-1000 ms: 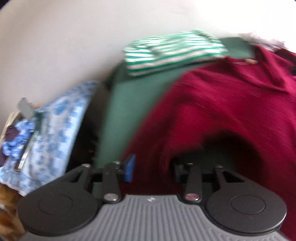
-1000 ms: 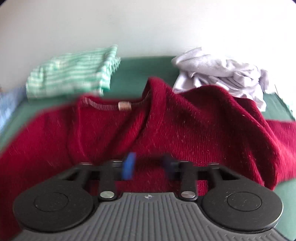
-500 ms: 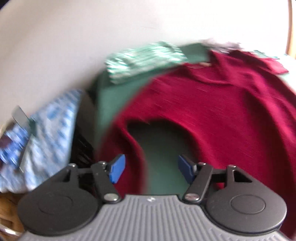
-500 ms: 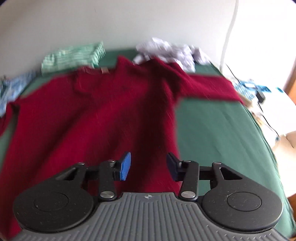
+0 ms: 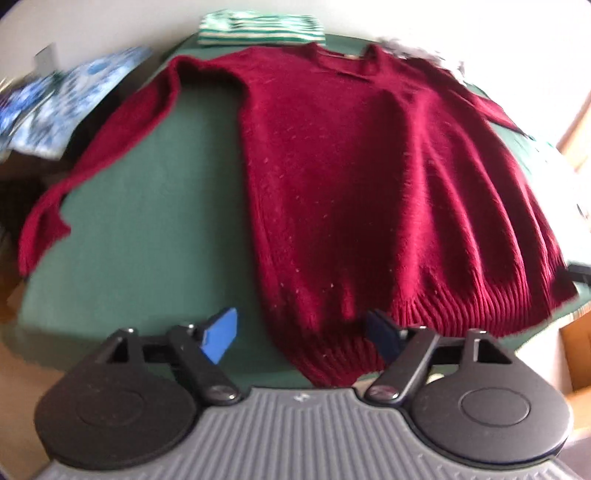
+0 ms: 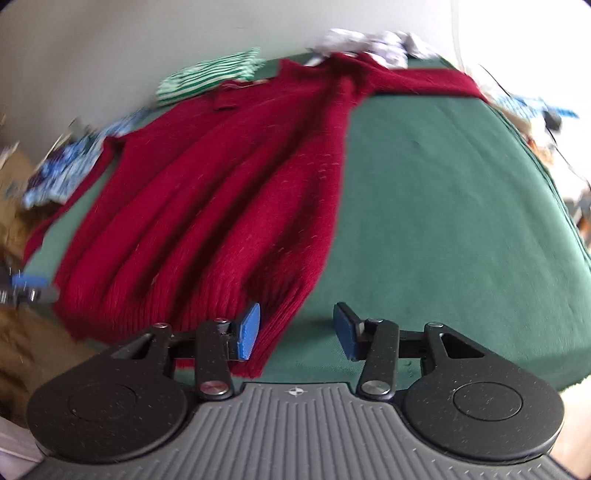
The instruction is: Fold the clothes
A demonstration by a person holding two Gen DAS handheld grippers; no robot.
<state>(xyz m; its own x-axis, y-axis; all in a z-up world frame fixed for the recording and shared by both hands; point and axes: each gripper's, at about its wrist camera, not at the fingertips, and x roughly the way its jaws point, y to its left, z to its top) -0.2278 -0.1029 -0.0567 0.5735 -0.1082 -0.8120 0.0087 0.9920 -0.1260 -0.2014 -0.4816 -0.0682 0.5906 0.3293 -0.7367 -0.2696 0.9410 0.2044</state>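
A dark red knitted sweater [image 5: 369, 177] lies spread flat on the green table cover [image 5: 147, 240], neck far, ribbed hem near. My left gripper [image 5: 301, 336] hovers over the hem's left corner, its jaws opening; the corner lies between the blue pads [image 5: 219, 338] without being pressed. In the right wrist view the sweater [image 6: 207, 206] fills the left half. My right gripper [image 6: 295, 328] stands open at the hem's right corner, which reaches just past its left pad. One sleeve [image 5: 110, 140] trails left; the other [image 6: 417, 81] stretches to the far right.
A folded green-striped garment [image 5: 258, 27] sits at the far edge. A crumpled pale garment [image 6: 369, 44] lies behind the sweater's right shoulder. A blue-and-white patterned cloth [image 5: 62, 107] lies off the table's left side. Bare green cover [image 6: 461, 203] spreads to the right of the sweater.
Both grippers have drawn back toward the near table edge, spreading the sweater flat. Both jaws, shut on the red knit a second ago, have opened and let it go.
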